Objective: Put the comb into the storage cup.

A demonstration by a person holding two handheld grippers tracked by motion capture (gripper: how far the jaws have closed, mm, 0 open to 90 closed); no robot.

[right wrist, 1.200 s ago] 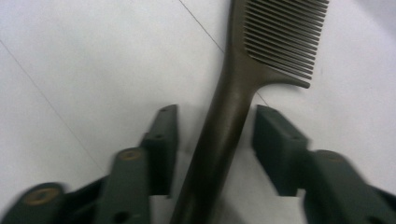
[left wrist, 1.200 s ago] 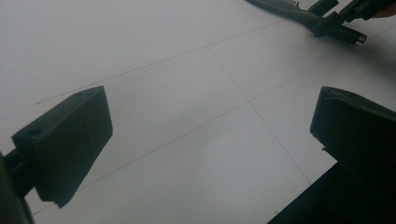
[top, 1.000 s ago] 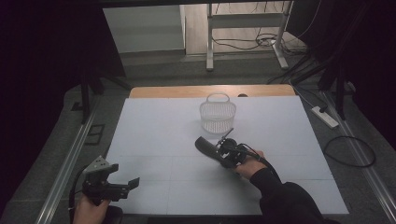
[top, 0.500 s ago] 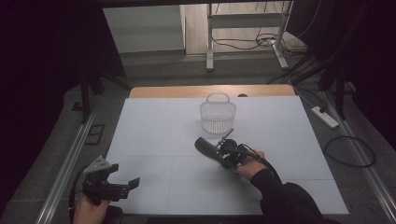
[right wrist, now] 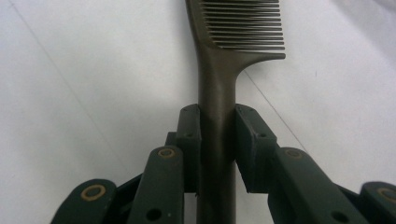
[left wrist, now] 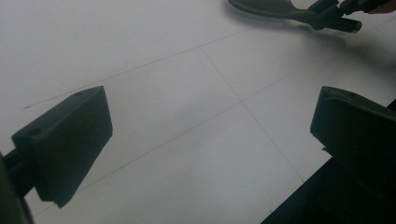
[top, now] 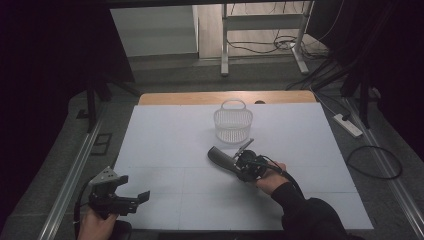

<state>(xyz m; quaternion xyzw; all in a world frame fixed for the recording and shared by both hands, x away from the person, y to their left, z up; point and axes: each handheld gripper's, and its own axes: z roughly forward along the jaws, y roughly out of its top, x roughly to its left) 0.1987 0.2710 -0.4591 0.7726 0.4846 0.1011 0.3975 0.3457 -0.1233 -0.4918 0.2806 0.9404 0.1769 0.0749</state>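
Right gripper view: right gripper (right wrist: pixel 217 140), jaws closed on handle of dark comb (right wrist: pixel 219 84); toothed head extending straight ahead beyond jaw tips, over white table sheet (right wrist: pixel 84 93). High view: comb (top: pixel 220 157) pointing up-left from right gripper (top: pixel 239 164); white mesh basket (top: pixel 233 124) just beyond, apart. Left gripper (top: pixel 136 198) near sheet's front-left corner, jaws spread wide, holding nothing; well apart from comb.

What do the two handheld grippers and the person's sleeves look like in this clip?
Both are black. The left gripper has two blocky rectangular pads and a grey three-cornered plate on top. The right gripper has dark green-black jointed links with brass-coloured rivet rings, and a black cable trails back along the black sleeve.
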